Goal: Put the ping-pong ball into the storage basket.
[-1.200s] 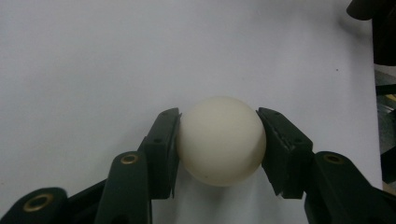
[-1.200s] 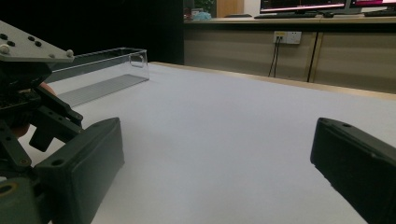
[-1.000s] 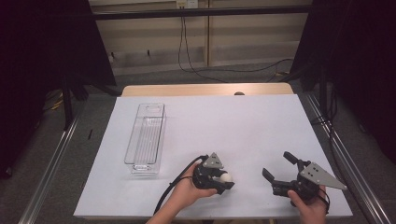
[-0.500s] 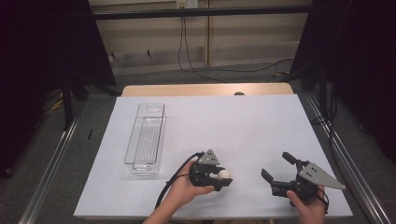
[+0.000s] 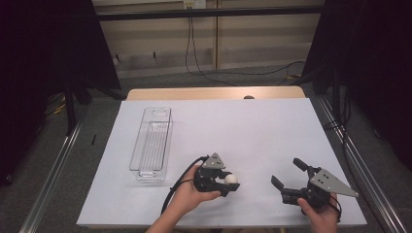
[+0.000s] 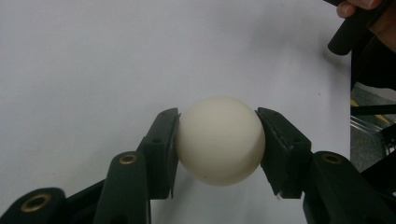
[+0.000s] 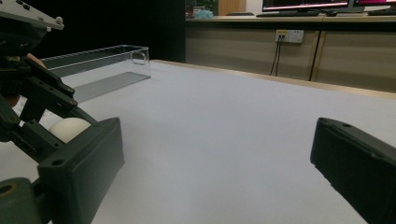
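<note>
The left claw (image 5: 228,182) pinches a white ball (image 5: 231,179) just above the tabletop (image 5: 252,126), near its front edge. At three o'clock, well apart, the right claw (image 5: 287,174) stands spread.

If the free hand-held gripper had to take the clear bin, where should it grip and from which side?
Judging by shape, grip the clear bin on the rim of its near short wall, coming from above. The bin is long and narrow, open on top, and its thin upright walls fit between the wide-open jaws of the right hand-held gripper.
</note>
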### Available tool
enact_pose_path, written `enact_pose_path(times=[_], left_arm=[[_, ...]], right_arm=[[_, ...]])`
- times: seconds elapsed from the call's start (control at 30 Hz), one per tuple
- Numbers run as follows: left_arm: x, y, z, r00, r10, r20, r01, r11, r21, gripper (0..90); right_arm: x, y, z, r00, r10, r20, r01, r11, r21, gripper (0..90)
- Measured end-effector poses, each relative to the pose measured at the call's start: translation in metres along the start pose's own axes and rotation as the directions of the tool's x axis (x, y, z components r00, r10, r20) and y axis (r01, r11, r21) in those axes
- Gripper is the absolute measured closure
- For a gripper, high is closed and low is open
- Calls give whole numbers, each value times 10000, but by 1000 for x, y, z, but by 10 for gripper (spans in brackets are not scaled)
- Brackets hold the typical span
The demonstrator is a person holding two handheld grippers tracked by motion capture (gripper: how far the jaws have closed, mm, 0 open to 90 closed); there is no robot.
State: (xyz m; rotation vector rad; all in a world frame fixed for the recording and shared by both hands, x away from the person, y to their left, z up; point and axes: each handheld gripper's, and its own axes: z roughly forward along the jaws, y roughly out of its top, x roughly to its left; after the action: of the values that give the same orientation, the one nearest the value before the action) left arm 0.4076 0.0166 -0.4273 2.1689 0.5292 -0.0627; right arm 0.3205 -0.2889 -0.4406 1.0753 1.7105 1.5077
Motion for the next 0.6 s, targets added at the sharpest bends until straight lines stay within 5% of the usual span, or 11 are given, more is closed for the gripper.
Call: enact_pose_path(times=[0.6], left_arm=[[7, 1, -12, 9996, -195, -209, 189, 9994, -285, 511]], right_arm=[[2, -1, 2, 9999, -75, -100, 76, 9999, 79, 25]])
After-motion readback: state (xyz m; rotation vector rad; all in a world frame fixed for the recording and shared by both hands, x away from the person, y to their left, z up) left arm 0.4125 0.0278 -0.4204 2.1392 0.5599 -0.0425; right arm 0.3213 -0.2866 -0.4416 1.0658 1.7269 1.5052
